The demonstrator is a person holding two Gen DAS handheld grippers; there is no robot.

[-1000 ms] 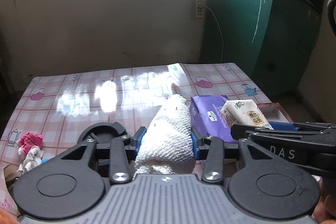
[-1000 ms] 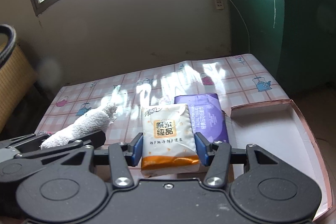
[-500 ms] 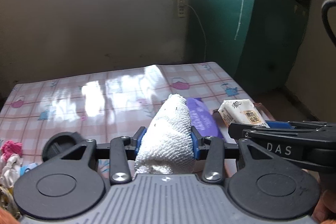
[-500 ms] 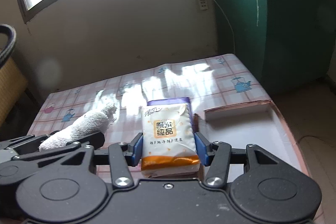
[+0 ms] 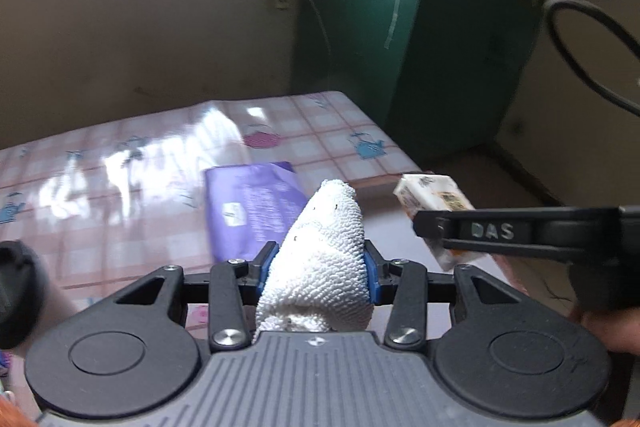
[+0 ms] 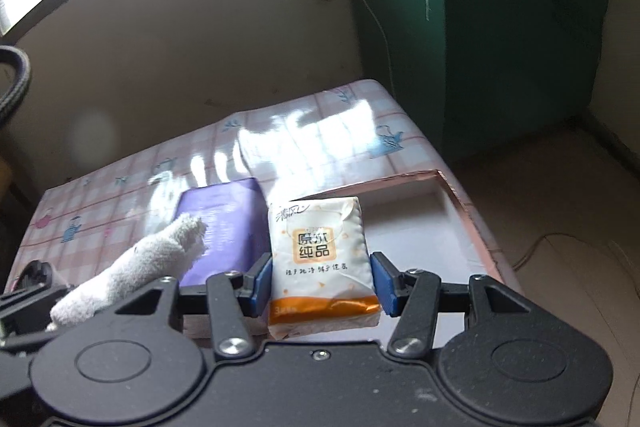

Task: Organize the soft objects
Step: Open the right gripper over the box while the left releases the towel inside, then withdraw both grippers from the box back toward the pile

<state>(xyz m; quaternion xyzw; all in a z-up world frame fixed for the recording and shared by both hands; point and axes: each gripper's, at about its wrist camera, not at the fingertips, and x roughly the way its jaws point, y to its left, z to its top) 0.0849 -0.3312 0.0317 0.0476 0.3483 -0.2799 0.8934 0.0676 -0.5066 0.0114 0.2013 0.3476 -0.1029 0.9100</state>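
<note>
The left tool is clamped on a rolled white towel, its blue pads pressed into the roll's sides. The towel's long axis runs forward along the fingers, the rounded free end pointing away from the camera and slightly upward, over the near edge of a purple pack that lies flat on the desk. The towel's rear end is hidden behind the tool's grey body. From the right wrist view the same towel shows as a long roll slanting up toward the purple pack, its tip overlapping the pack's face.

The right tool is closed on a white-and-orange tissue packet — the packet stands with its long axis forward along the fingers, printed face toward the camera, orange band nearest the tool. In the left wrist view the right tool crosses from the right edge, and only the far end of the tissue packet sticks out beyond it; that view is motion-blurred and the print cannot be read.

Beyond and to the right of the packet lies an open shallow box with a pinkish rim at the desk's right end — its near corner is cut off by the tool. A dark round object at the left edge is too blurred to identify.
</note>
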